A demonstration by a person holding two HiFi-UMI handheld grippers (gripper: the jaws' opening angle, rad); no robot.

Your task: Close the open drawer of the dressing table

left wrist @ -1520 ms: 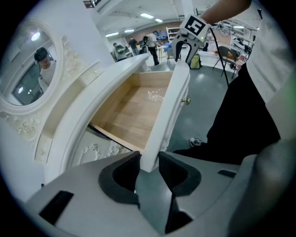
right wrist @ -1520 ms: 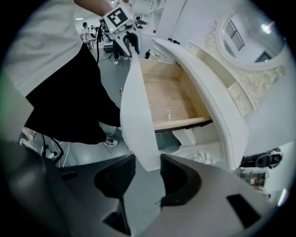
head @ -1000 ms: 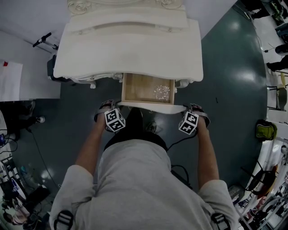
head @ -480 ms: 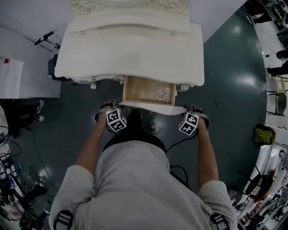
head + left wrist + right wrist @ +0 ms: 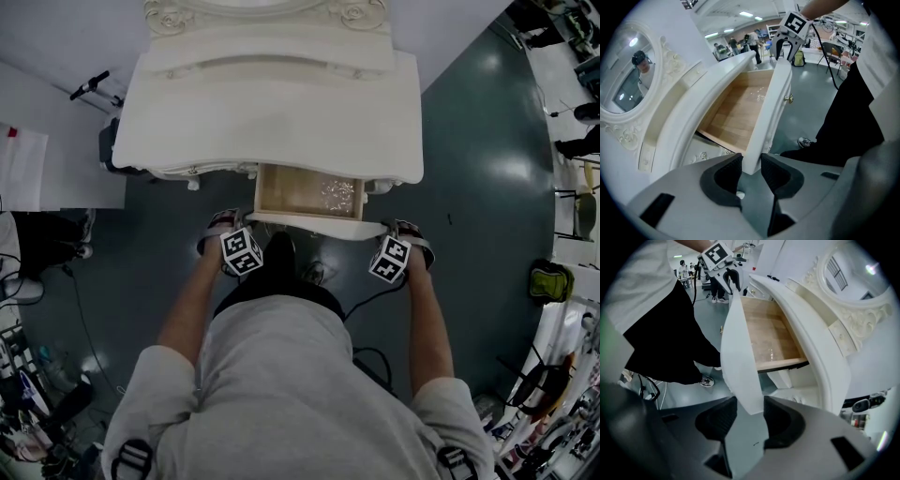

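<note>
The white dressing table (image 5: 272, 112) has its middle drawer (image 5: 300, 190) pulled out, wooden inside showing, with something small and glinting (image 5: 336, 192) on its floor. The white drawer front (image 5: 314, 225) runs between my two grippers. My left gripper (image 5: 234, 230) is shut on the front's left end (image 5: 771, 108), the panel edge between its pads (image 5: 749, 166). My right gripper (image 5: 394, 232) is shut on the right end (image 5: 738, 357), pads on both faces (image 5: 750, 411). A small brass knob (image 5: 789, 99) sits on the front's outer face.
The table's oval mirror (image 5: 628, 79) stands behind the top. My own legs and a shoe (image 5: 314, 272) are just below the drawer. A dark stand (image 5: 89, 84) is at the table's left, a yellow-green bag (image 5: 553, 272) on the floor far right. People stand in the background.
Less of the drawer's wooden inside shows now: the front has gone slightly in toward the table, with both grippers still on its ends.
</note>
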